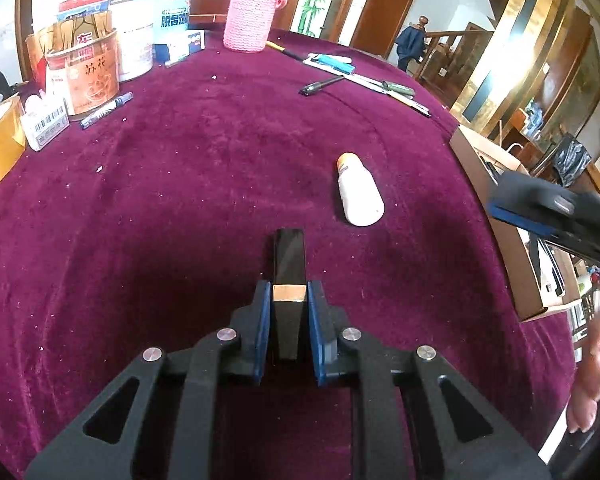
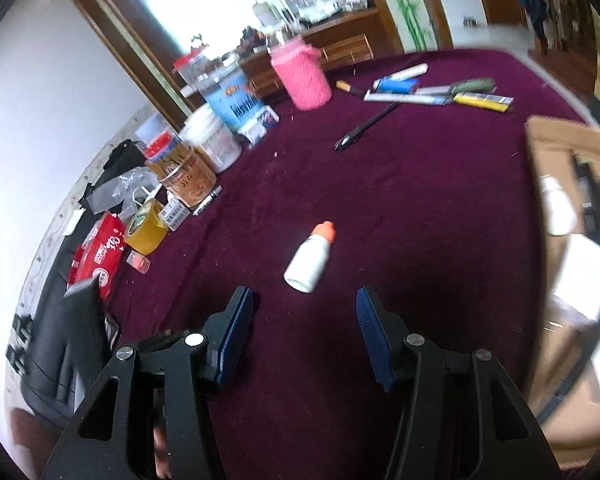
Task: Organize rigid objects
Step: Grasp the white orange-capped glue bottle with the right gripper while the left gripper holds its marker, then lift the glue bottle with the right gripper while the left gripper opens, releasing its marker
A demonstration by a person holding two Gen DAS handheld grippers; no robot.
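Maroon velvet tablecloth (image 1: pixel 180 200) fills the left wrist view, where the left gripper (image 1: pixel 288 300) pinches a black bar with a copper band (image 1: pixel 288 272); a white bottle (image 1: pixel 359 192) lies ahead-right, a tin (image 1: pixel 86 76) reads "苏花". Right wrist view: right gripper (image 2: pixel 304 336) spread, empty, bottle just ahead.

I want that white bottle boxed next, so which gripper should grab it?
Probably the right gripper: it is open and empty, with the white bottle lying just ahead. The left gripper is shut on a black bar.
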